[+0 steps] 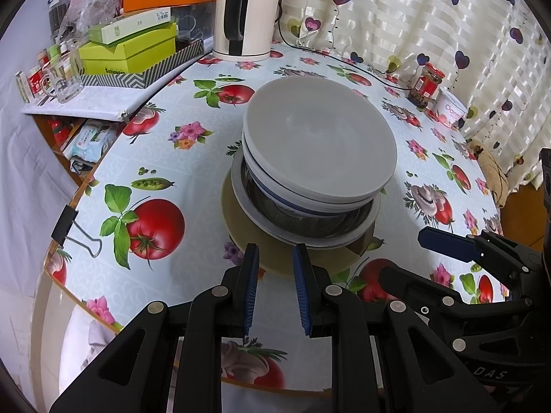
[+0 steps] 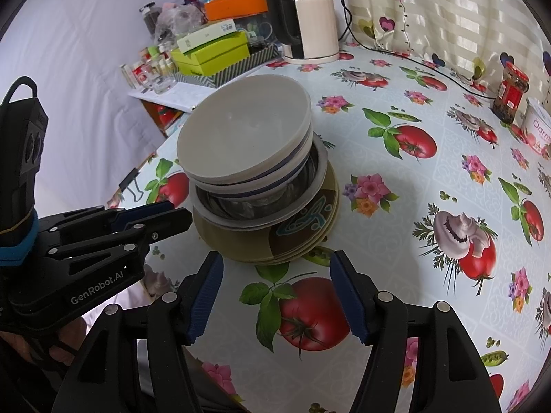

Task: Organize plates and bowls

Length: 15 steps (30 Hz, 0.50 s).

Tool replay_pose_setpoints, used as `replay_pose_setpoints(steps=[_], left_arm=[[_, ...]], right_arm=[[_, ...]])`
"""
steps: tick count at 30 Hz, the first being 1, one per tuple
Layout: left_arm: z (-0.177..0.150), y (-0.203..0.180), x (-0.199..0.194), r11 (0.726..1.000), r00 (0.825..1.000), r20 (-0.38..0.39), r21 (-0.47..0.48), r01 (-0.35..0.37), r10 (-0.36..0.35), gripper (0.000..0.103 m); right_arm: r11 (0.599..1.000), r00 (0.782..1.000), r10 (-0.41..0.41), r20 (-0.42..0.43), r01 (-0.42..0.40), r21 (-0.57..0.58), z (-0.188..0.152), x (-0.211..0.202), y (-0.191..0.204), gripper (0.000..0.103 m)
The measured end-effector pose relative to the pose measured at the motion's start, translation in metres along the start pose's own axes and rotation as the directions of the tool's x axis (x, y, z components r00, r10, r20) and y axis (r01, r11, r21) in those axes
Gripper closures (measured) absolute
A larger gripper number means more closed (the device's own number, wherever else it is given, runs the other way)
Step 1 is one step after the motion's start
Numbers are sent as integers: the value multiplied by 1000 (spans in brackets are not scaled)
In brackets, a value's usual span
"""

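A single stack of dishes is seen near the middle of a round table [image 1: 113, 158] covered in an oilcloth printed with tomatoes, mushrooms and flowers. At the bottom, several tan patterned plates [image 2: 299, 227] are piled flat; on them a steel bowl [image 2: 310, 175] is set, and in it two white bowls [image 2: 241, 134] are nested, the lower one ringed with a blue stripe. All openings are turned upward and the stack's long axis is held upright, though the upper bowls are seen leaning slightly and sitting off-centre toward the far side of the plates. The left gripper [image 1: 275, 289] is held just before the near plate rim, its blue pads parted by a narrow gap with nothing between them. The right gripper [image 2: 275, 296] is spread wide and empty, near the plates but apart from them. The stacking appears largely done; if the pile is to be straightened or shifted, the plate rim should be pinched low and pushed slowly, so the leaning bowls are not tipped. An electric kettle [image 1: 244, 17] and a red-lidded jar [image 1: 427, 84] are placed well apart at the back.
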<state>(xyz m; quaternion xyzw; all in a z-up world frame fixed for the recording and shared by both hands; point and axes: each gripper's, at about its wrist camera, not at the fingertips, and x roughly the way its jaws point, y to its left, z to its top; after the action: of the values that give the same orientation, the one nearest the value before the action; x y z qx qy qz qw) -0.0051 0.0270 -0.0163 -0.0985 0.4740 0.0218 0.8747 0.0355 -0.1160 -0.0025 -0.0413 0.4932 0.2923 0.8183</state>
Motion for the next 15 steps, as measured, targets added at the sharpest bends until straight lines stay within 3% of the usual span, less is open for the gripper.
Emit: replay_pose_setpoints(steps=[15], left_arm=[[0,0,0,1000,1000,0,1,-1,1,82]], right_arm=[[1000,1000,0,1,0,0,-1,1,0,37]])
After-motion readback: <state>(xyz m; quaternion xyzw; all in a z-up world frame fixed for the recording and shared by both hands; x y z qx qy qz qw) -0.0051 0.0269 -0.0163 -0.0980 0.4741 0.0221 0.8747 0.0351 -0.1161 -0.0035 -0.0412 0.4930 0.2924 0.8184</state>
